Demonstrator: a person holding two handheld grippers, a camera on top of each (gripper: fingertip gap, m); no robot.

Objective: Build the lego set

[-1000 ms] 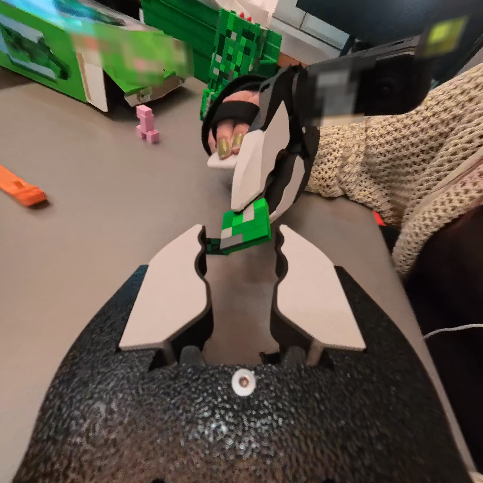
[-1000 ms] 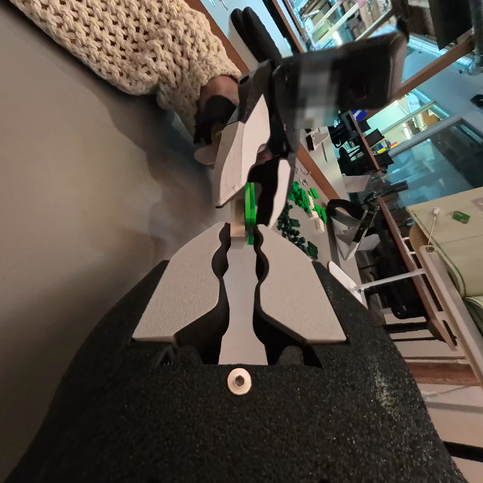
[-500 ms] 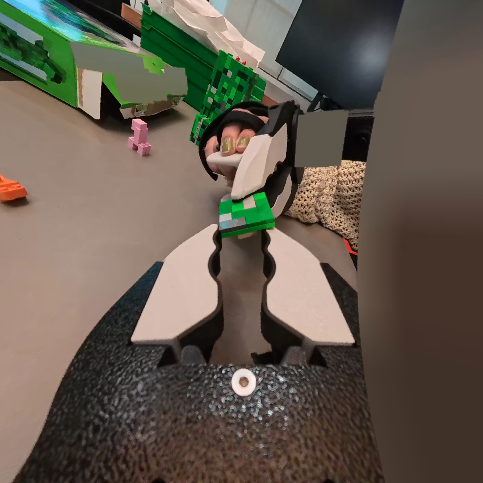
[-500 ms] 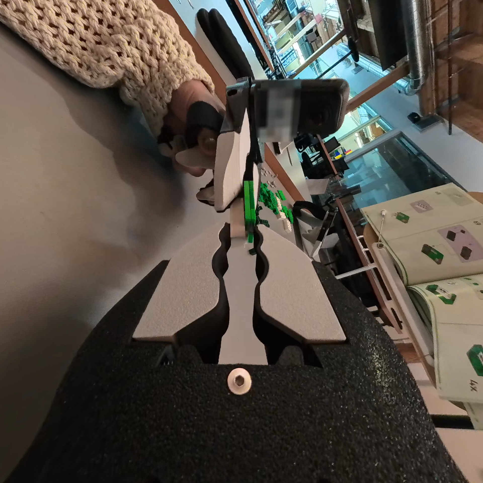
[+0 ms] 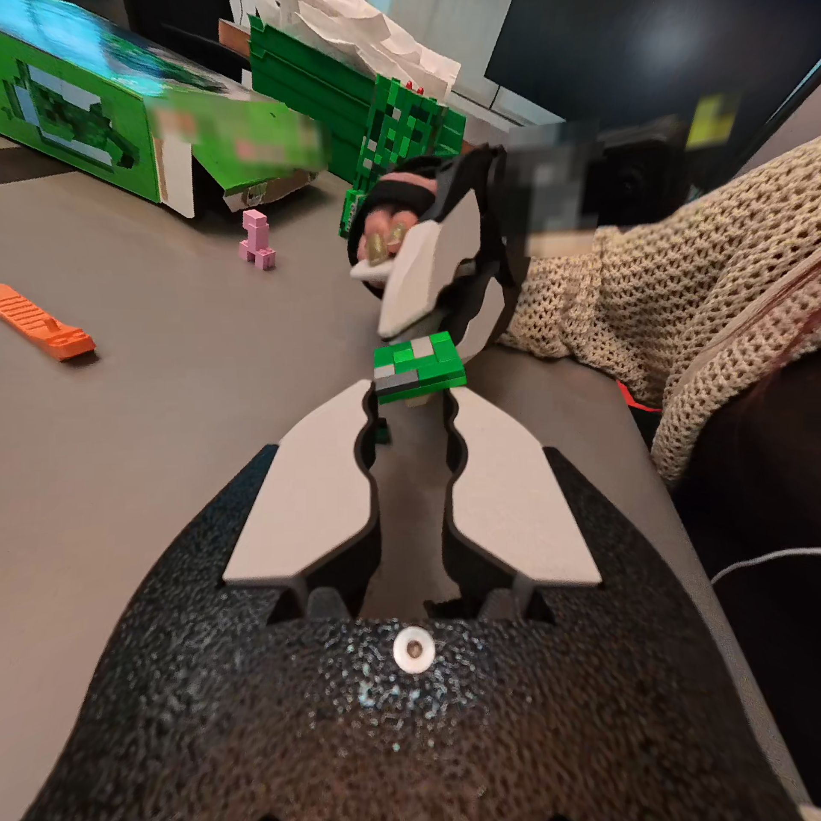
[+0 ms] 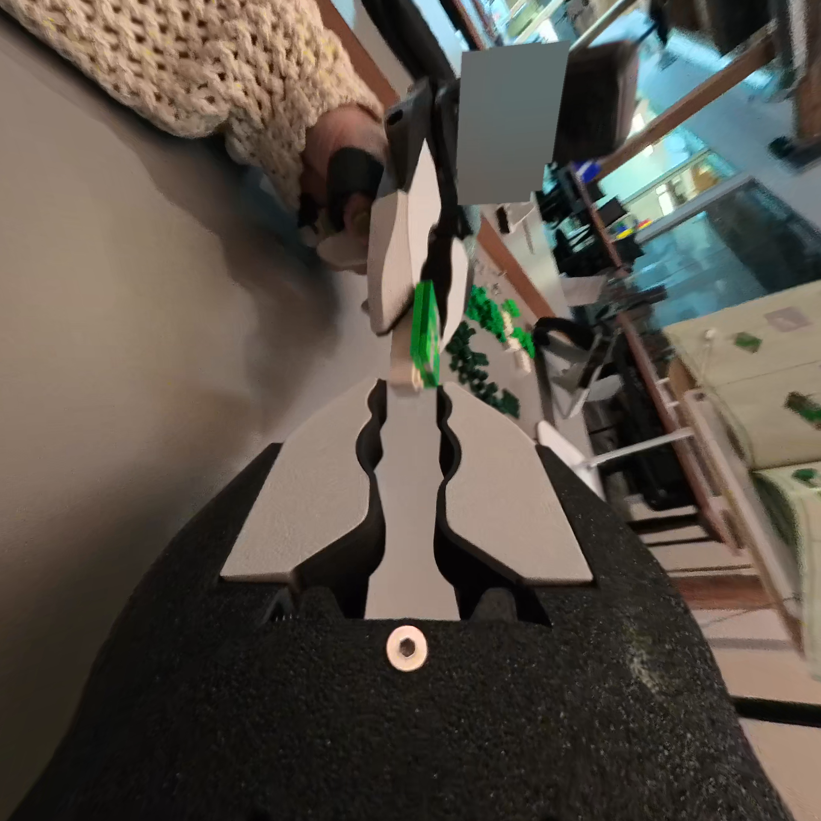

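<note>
A small flat green plate assembly (image 5: pixel 417 364) with grey and light tiles on top and a tan piece under it is held above the grey table (image 5: pixel 177 400) between both grippers. My left gripper (image 5: pixel 408 391) has its tips at the near sides of the assembly and looks shut on it. My right gripper (image 6: pixel 411 386) is shut across its thickness, and there the assembly (image 6: pixel 424 337) shows edge-on. The right gripper also shows in the left wrist view (image 5: pixel 431 342), at the far end. A small dark green piece (image 5: pixel 382 433) sits by my left finger; I cannot tell if it is attached.
A green box (image 5: pixel 80 115), a built green figure (image 5: pixel 400 133), a pink figure (image 5: pixel 257 242) and an orange brick separator (image 5: pixel 49 324) stand farther back and left. Loose green bricks (image 6: pixel 480 337) lie beyond. An instruction booklet (image 6: pixel 755 355) and knitted sleeves (image 5: pixel 666 288) are at the right. Left tips and right tips are each some 20 centimeters from the orange brick separator (image 5: pixel 49 324).
My left gripper's fingers have narrowed from wide open onto the green assembly. The right gripper has kept hold of it, and both have shifted slightly.
</note>
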